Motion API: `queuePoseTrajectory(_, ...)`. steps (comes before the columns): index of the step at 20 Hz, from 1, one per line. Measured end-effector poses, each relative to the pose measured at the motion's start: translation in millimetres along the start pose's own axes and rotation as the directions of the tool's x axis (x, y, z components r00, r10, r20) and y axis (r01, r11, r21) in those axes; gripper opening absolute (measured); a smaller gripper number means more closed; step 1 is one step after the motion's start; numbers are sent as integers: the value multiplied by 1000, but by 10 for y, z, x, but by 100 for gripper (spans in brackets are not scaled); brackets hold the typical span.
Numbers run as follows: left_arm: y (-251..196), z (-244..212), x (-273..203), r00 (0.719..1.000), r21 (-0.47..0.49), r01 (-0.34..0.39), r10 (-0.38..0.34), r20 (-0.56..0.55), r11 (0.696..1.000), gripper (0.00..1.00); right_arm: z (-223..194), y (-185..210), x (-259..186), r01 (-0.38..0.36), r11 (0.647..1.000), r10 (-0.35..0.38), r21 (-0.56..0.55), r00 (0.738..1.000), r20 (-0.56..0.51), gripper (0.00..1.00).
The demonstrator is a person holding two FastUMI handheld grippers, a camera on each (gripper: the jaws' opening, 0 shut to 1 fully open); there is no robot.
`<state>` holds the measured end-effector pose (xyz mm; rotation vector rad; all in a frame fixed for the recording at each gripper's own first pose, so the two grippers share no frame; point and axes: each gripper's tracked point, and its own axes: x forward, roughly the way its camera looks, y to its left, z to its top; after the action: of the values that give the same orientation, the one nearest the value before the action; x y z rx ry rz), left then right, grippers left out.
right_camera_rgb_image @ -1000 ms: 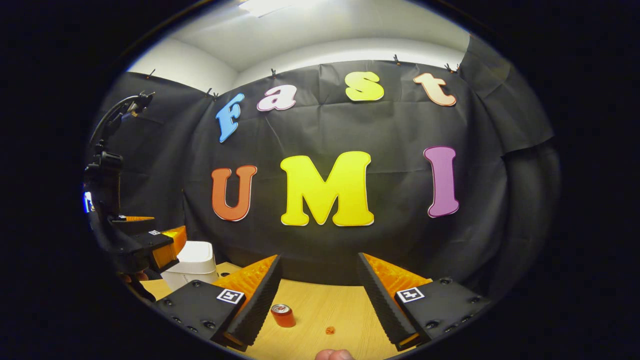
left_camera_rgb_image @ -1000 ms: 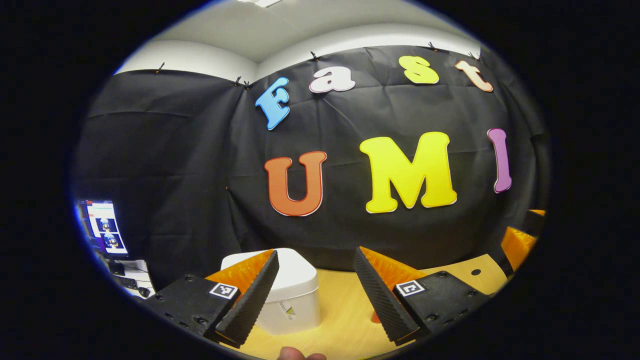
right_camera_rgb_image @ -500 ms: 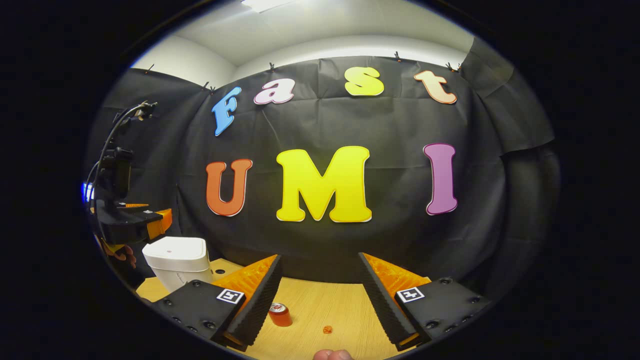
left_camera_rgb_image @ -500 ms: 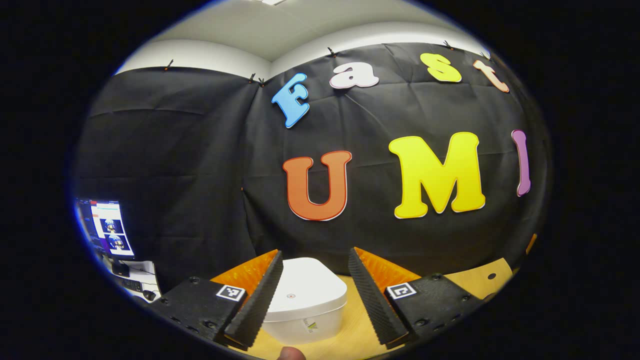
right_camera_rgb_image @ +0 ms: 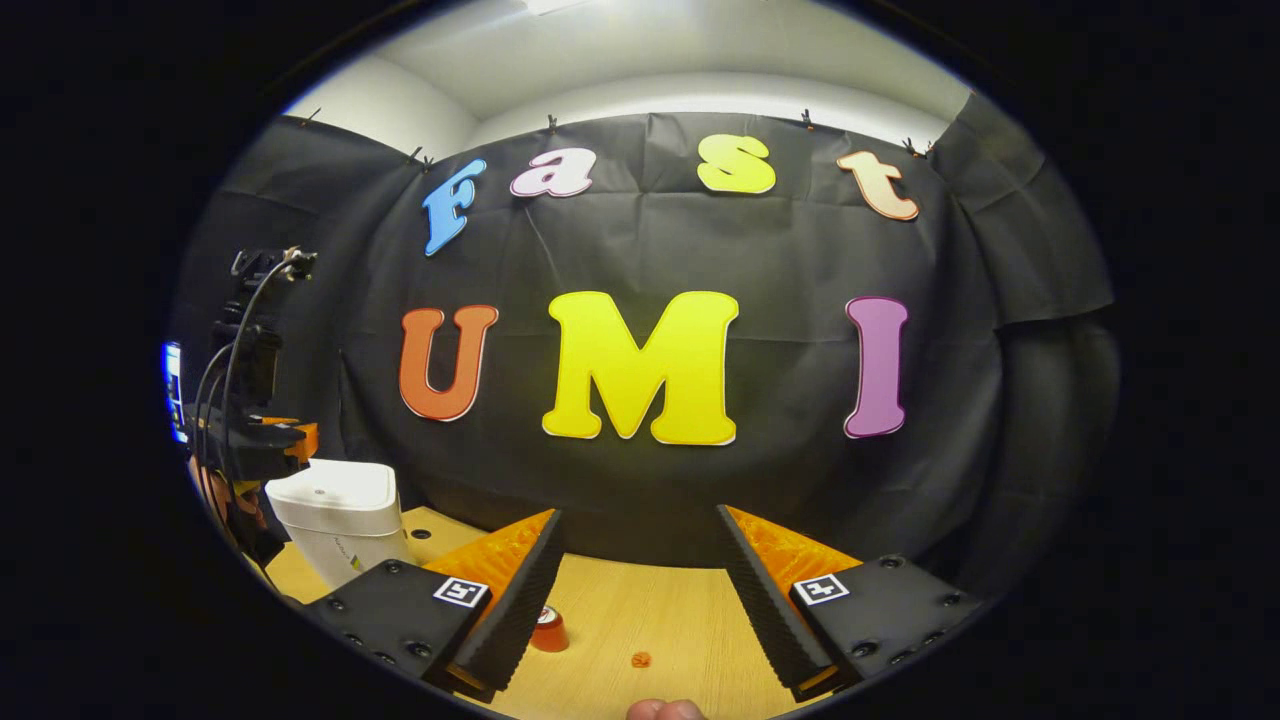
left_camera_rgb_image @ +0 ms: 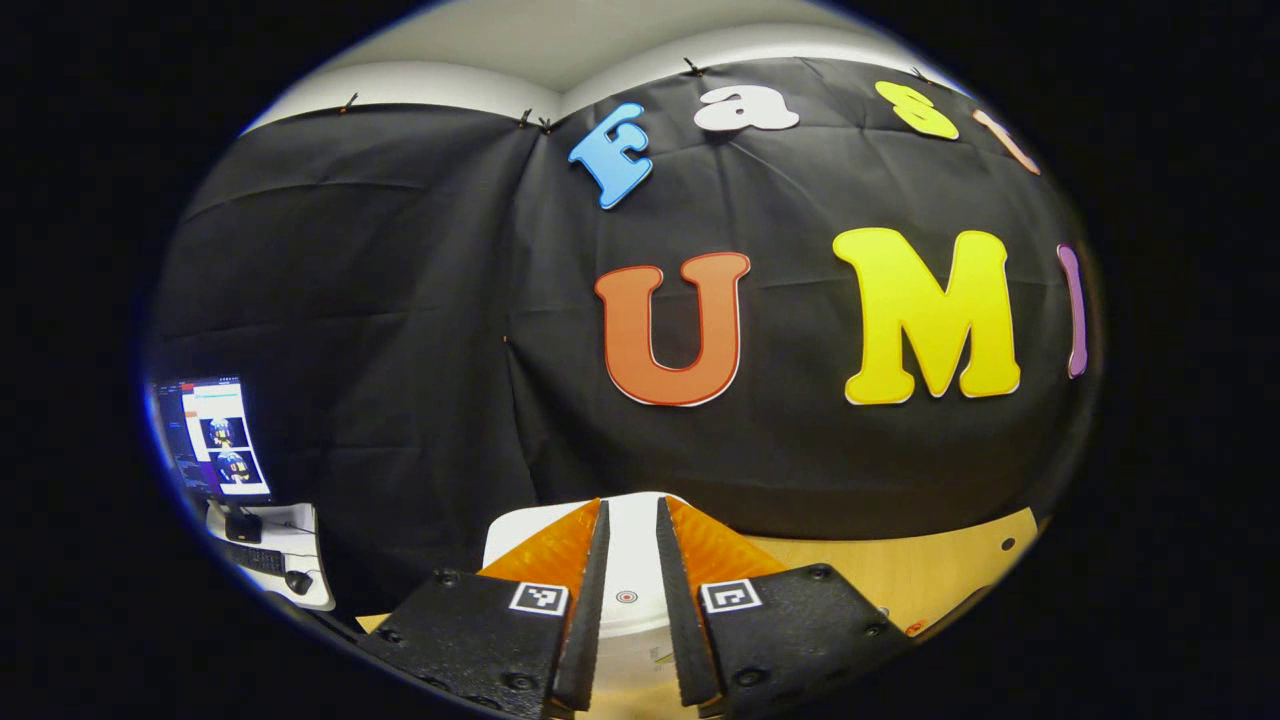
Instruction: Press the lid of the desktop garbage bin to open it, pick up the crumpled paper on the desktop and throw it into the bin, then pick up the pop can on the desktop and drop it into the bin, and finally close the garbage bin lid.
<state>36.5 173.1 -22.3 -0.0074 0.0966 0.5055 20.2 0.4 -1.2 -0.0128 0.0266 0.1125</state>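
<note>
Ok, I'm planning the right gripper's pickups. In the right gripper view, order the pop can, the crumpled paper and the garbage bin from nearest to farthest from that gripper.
1. crumpled paper: on the desktop between the right gripper's open fingers.
2. pop can: partly behind its left finger; too close to the paper to rank firmly.
3. garbage bin: far left, lid down, the left gripper above it.

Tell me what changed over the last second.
The left claw swung over the bin lid and narrowed its fingers to a slim gap, gripping nothing. The right claw stays open; pop can, crumpled paper and shut lid are unmoved.
</note>
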Motion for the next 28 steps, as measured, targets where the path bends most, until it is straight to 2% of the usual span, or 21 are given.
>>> queuePoseTrajectory(1, 7, -44, 25, 1000, 0, 1, -1, -10, 1000, 24, -8, 10, 8, 6, 1000, -6, -1, 1000, -1, 94)
queuePoseTrajectory(3, 20, -159, 95, 999, -4, 2, -3, -40, 1000, 26, -26, 37, 22, 11, 1000, -11, -11, 1000, -5, 94)
queuePoseTrajectory(5, 57, -301, 115, 997, -4, -7, 6, -82, 1000, 16, -45, 57, 29, 16, 1000, -16, -21, 1000, -8, 94)
queuePoseTrajectory(9, 45, -540, 173, 989, -20, -18, 15, -148, 1000, 3, -118, 148, 41, 7, 999, -8, -36, 1000, -26, 94)
queuePoseTrajectory(14, 44, -739, 170, 978, -42, -25, 15, -207, 999, 3, -174, 239, 78, -8, 999, 6, -44, 999, -43, 94)
queuePoseTrajectory(18, 51, -797, 149, 977, -40, -45, 36, -212, 998, 3, -172, 287, 125, -15, 1000, 14, -27, 999, -46, 94)
queuePoseTrajectory(21, 31, -835, 135, 974, -73, -66, 49, -219, 995, 3, -187, 326, 129, -26, 1000, 25, -16, 999, -48, 94)
queuePoseTrajectory(24, 52, -776, 143, 980, -50, -64, 54, -190, 997, 3, -249, 313, 143, -28, 999, 27, -16, 998, -64, 94)
queuePoseTrajectory(28, 67, -457, 135, 995, -62, -38, 32, -96, 997, 3, -158, 230, 202, -19, 1000, 18, -8, 999, -49, 94)
